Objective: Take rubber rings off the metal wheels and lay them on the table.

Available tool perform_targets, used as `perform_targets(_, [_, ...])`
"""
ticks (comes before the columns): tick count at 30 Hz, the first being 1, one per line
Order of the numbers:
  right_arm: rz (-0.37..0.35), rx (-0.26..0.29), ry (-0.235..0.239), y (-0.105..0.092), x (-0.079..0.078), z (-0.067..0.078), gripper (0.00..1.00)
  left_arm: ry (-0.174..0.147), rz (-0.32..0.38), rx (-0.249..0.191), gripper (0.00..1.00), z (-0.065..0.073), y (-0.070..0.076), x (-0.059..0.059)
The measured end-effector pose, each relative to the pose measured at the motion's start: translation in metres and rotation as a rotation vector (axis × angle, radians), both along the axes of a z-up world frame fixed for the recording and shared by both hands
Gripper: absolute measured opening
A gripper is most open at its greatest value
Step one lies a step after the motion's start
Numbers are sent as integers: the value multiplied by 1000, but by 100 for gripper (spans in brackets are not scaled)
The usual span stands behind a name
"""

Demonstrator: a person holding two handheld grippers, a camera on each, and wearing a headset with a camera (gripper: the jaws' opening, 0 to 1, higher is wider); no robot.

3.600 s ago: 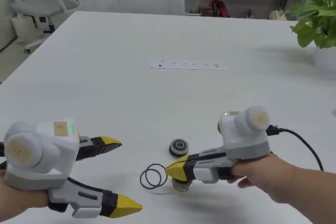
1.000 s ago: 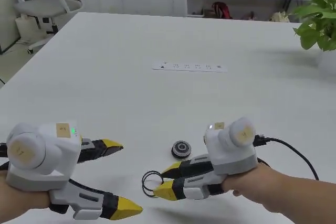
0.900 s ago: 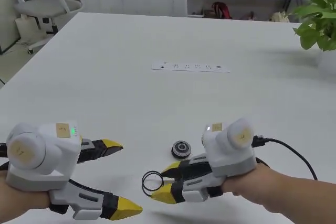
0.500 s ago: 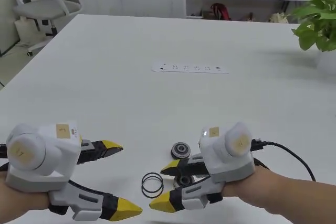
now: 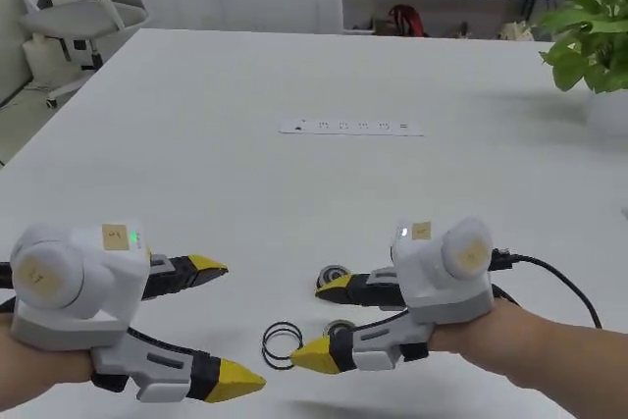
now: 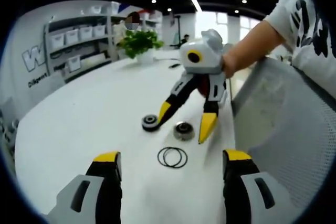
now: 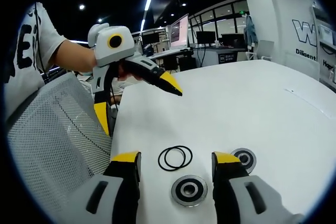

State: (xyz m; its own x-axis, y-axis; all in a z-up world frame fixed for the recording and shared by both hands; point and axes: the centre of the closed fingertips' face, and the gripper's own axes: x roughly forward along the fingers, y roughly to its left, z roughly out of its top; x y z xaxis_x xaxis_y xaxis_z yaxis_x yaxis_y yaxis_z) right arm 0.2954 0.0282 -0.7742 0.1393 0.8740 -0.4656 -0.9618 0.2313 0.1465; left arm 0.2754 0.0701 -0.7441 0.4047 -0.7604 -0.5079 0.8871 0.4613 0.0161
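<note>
Head view puts the left gripper [image 5: 224, 321] at the near left, its jaws wide and empty over the table [image 5: 294, 193]. Just right of it, two rubber rings [image 5: 282, 342] lie flat and overlapping. Next right, one metal wheel [image 7: 189, 190] lies flat between the right gripper's [image 5: 316, 319] widely spread jaws, apart from both. A second wheel [image 5: 332, 274] sits just beyond its far jaw. The right gripper is much the nearer to both wheels, held low and pointing left.

Far wheel [image 5: 334, 270] half behind right claw [image 5: 307, 320]
</note>
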Motion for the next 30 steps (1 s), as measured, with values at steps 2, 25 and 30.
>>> perform_targets(2, [-11,5,-4,-3,3,2,51,-2,0,-1,80,1,0,1])
perform_targets(25, [-154,68,-4,-32,40,17,50,-27,37,-27,77,14,2,29])
perform_targets(30, [-177,70,-1,-37,46,16,49,-25,40,-30,75,14,0,34])
